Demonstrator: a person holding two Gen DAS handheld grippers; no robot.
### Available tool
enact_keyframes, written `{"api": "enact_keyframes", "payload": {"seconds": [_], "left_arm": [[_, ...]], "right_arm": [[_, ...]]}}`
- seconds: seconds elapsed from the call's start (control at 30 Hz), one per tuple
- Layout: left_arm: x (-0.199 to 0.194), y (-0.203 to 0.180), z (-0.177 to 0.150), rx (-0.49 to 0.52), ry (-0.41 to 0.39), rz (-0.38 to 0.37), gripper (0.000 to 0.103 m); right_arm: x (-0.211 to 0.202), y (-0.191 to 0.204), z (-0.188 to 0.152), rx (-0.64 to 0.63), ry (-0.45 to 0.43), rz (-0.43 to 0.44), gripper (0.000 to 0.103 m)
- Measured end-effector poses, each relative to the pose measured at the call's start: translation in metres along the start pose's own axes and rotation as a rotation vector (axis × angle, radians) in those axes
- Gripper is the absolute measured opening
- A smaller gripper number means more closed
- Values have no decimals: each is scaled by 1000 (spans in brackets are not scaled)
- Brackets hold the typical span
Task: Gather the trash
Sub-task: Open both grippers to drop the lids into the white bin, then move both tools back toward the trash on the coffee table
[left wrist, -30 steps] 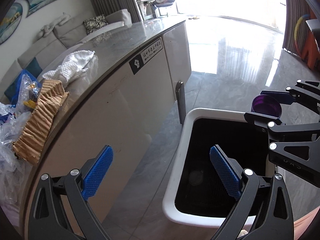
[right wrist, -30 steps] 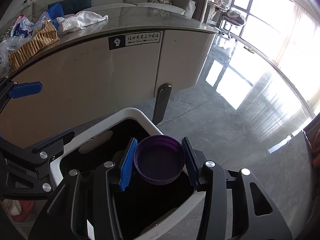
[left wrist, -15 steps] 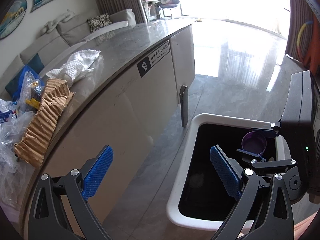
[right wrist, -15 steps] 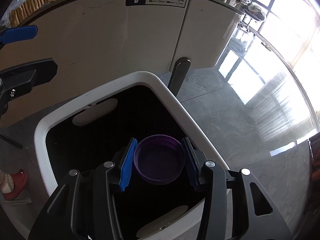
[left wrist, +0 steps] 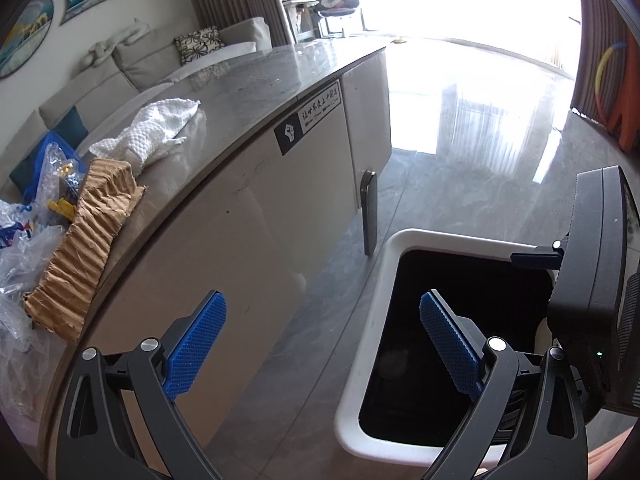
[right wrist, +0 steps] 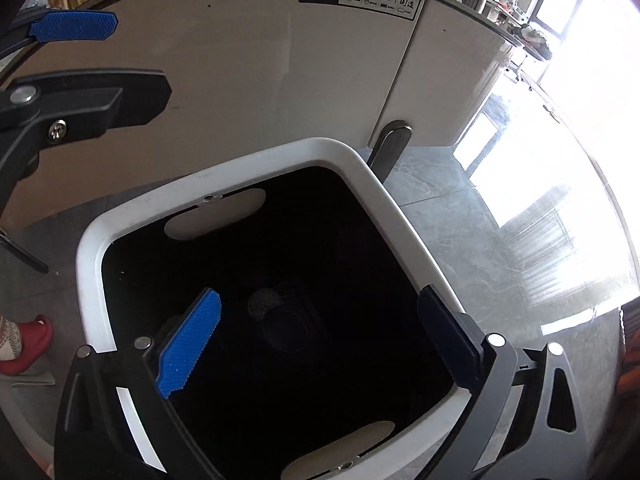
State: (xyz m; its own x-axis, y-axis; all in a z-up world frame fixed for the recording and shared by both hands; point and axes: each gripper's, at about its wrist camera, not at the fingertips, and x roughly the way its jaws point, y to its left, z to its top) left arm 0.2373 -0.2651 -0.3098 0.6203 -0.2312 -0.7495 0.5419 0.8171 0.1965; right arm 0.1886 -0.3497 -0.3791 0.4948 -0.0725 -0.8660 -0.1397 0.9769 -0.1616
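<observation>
A white-rimmed trash bin [right wrist: 372, 176] with a black inside stands on the floor beside the counter; it also shows in the left wrist view [left wrist: 376, 292]. My right gripper [right wrist: 320, 344] is open and empty right above the bin's mouth. The purple lid [right wrist: 288, 330] lies dimly at the bin's dark bottom. My left gripper [left wrist: 324, 344] is open and empty, held between the counter front and the bin. On the counter lie a brown corrugated cardboard piece [left wrist: 84, 240], a white paper towel [left wrist: 156, 132] and crumpled clear plastic bags [left wrist: 24, 240].
The long cabinet [left wrist: 240, 216] with a grey stone top runs along the left of the bin. A dark upright post [left wrist: 369, 212] stands at the bin's far corner. A red slipper [right wrist: 24, 344] is on the floor at the left. Glossy grey floor stretches toward the windows.
My right gripper has opened over the bin and let go of the purple lid, which has dropped to the bottom. The left gripper has stayed open and barely moved.
</observation>
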Motion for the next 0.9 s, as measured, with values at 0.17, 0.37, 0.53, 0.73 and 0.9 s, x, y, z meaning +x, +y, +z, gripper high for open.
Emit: {"api": "enact_keyframes", "payload": {"seconds": [0.17,0.37,0.53,0.73,0.9], "left_arm": [[-2,-1,0,3,-5,0,97],[-9,4,1,-9,-17,3,97],[-24,16,0,-35,-45,15,97],[-59,43,1,-94,-115,54,97],[-93,69,4,-138,-171,79,97]], "right_arm": [[7,0,1,-18,24,-28,98],[-2,1,3,-13,-7,-43,98],[-21,-2,12,7,-69,-69,98],[-70,8,30,-12,-220,-143,98],[-117,12,40,31,-345,-150,98]]}}
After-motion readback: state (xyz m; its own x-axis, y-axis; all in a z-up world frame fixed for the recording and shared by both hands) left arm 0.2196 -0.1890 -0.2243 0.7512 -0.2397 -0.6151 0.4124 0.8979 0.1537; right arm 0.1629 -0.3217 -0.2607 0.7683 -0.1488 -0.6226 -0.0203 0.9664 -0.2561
